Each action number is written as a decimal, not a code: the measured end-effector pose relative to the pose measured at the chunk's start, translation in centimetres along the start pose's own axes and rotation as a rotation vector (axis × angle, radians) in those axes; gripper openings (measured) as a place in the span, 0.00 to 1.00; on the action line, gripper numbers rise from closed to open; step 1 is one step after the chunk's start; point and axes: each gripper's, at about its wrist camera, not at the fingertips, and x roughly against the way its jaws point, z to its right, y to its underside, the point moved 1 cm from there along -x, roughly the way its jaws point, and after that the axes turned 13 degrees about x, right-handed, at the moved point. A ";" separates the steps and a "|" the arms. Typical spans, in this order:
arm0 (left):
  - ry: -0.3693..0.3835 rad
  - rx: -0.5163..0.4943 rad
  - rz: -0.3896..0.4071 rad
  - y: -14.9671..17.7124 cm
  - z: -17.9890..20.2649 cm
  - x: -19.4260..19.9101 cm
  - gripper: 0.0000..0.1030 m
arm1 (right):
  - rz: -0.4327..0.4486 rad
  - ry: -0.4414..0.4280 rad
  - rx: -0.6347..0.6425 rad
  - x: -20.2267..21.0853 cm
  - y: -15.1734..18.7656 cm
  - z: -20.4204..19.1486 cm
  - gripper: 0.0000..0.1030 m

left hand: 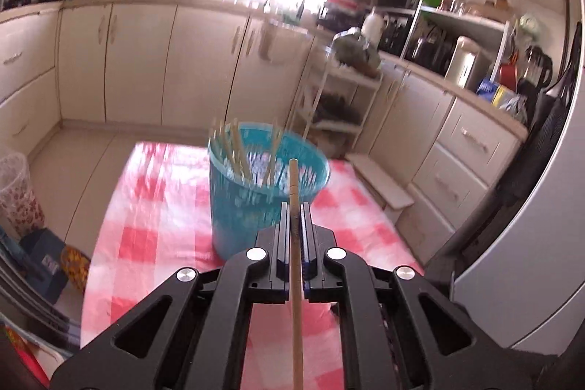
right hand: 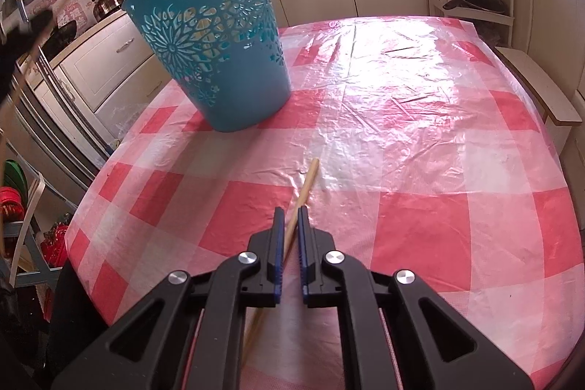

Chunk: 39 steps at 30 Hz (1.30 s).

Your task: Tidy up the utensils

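Note:
My left gripper (left hand: 294, 207) is shut on a wooden chopstick (left hand: 293, 178), whose tip points at the teal openwork basket (left hand: 234, 218). The basket stands on the red-and-white checked tablecloth (left hand: 146, 207) and holds several chopsticks (left hand: 237, 152); the view is motion-blurred. In the right wrist view, my right gripper (right hand: 291, 212) is low over the cloth (right hand: 420, 134), shut on another chopstick (right hand: 310, 180). This one runs slantwise between the blue pads, its far end resting on the cloth. The basket (right hand: 219, 61) stands to the far left of this gripper.
Cream kitchen cabinets (left hand: 139, 61) ring the table. A white shelf rack (right hand: 471, 10) stands beyond the far edge and a pale bench (right hand: 537, 90) along the right side. A kettle (right hand: 106, 0) sits on the counter at the left, and a fridge door (left hand: 530, 243) is at the right.

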 end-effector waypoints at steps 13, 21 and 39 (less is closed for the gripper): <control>-0.015 -0.008 0.334 -11.0 3.6 -5.8 0.05 | 0.007 -0.032 -0.031 0.0 0.0 0.5 0.07; -0.114 -0.001 0.312 -10.1 1.5 -10.1 0.05 | 0.007 -0.049 -0.047 0.0 0.0 0.7 0.07; -0.261 -0.071 0.257 -5.2 -0.8 -7.8 0.90 | 0.007 -0.067 -0.064 0.1 0.1 0.9 0.06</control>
